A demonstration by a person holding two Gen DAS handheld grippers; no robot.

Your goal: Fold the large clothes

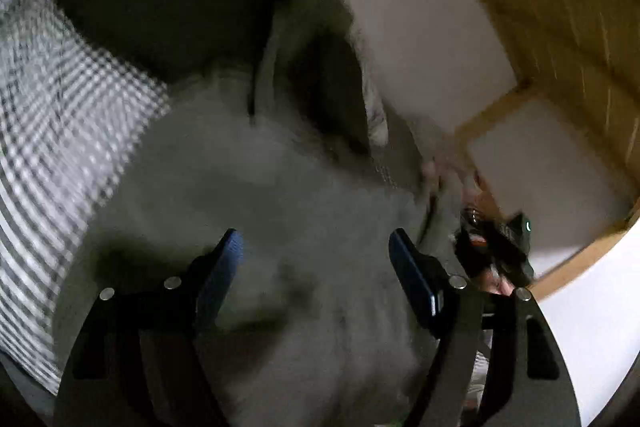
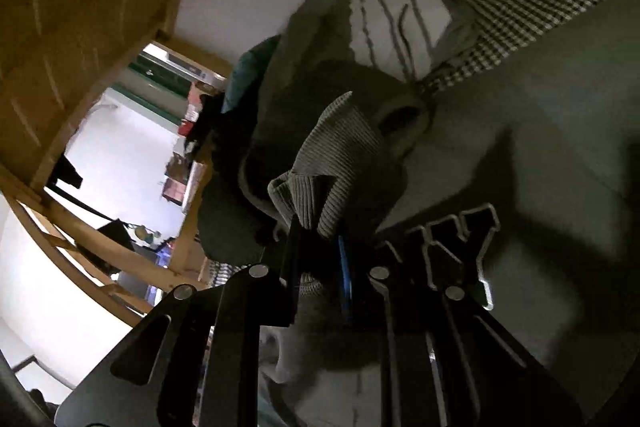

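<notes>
Pinching the ribbed cuff (image 2: pixel 320 203) in the clenched right gripper (image 2: pixel 320 259) to carry the sleeve across the grey sweatshirt (image 1: pixel 280 207), leaving the left gripper (image 1: pixel 316 247) spread empty above it.

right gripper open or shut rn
Shut on the ribbed cuff: the right gripper's jaws stand close together with the grey-green knit pinched between them.

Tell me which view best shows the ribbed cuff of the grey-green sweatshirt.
The right wrist view: the ribbed cuff is sharp there, pinched in the right hand-held gripper. The left wrist view is blurred; it shows the sweatshirt body, with no cuff identifiable.
</notes>
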